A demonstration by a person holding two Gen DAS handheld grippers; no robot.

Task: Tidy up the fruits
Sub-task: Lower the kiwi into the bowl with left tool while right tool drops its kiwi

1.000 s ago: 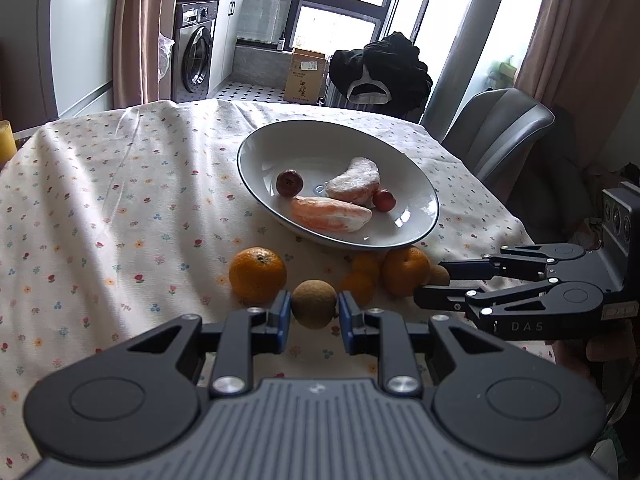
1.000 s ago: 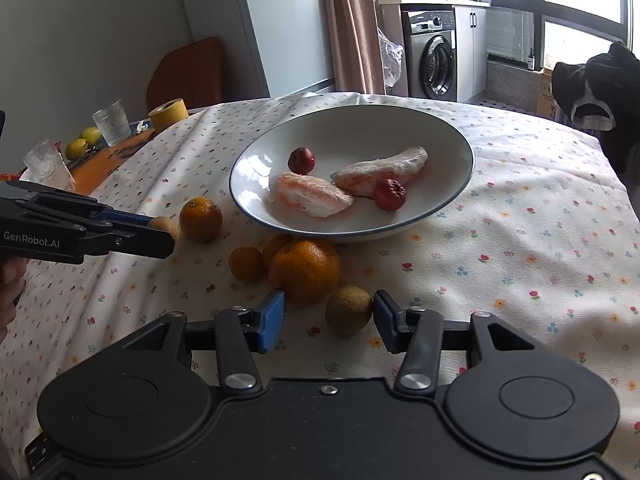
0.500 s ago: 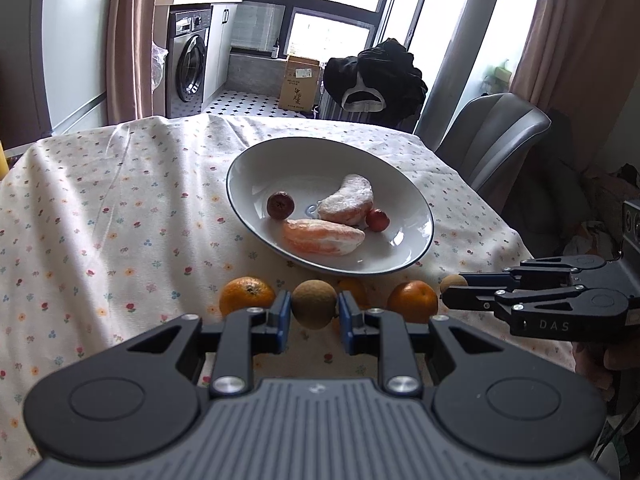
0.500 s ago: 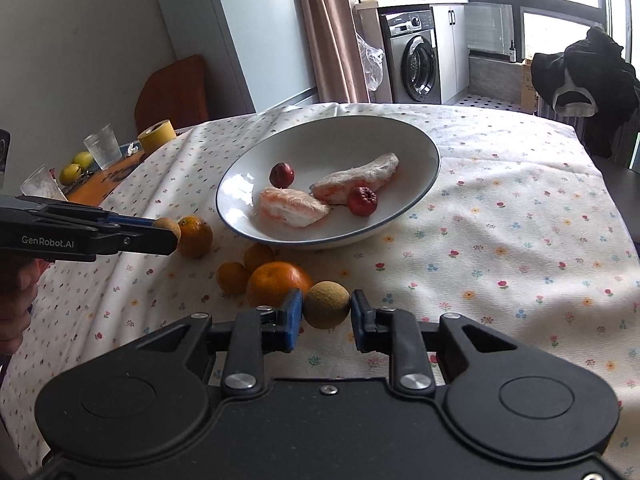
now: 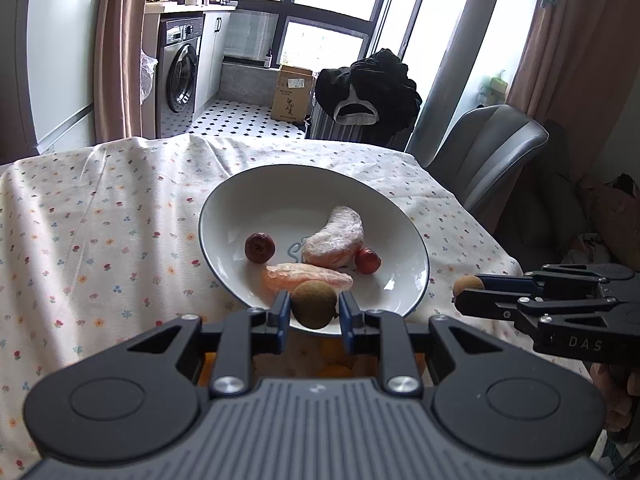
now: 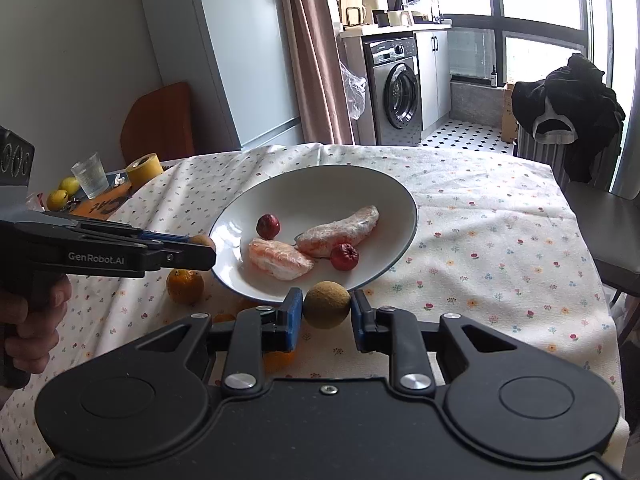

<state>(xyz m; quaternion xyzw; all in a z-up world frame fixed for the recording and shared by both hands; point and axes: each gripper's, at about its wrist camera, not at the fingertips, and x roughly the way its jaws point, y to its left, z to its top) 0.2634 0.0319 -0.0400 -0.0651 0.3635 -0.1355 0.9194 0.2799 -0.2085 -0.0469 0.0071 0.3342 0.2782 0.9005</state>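
Note:
A white plate (image 5: 280, 192) (image 6: 320, 188) on the flowered tablecloth holds two red dates (image 5: 260, 247) and two peeled citrus segments (image 5: 334, 236). My left gripper (image 5: 314, 315) is shut on a round brown fruit (image 5: 314, 305), held just above the plate's near rim. In the right wrist view my right gripper (image 6: 326, 316) is shut on a second brown fruit (image 6: 327, 305) in front of the plate. Each gripper shows in the other's view, the right gripper (image 5: 466, 286) to the plate's right and the left gripper (image 6: 202, 242) to its left. An orange (image 6: 185, 286) lies on the cloth.
Smaller oranges (image 6: 276, 360) lie partly hidden under my right gripper. A glass (image 6: 89, 170), a yellow tape roll (image 6: 144, 166) and lemons (image 6: 60, 196) stand at the table's left end. A grey chair (image 5: 480, 152) is at the far right edge.
My right gripper has shut on the brown fruit and lifted it off the cloth. My left gripper has carried its fruit forward to the plate's near rim.

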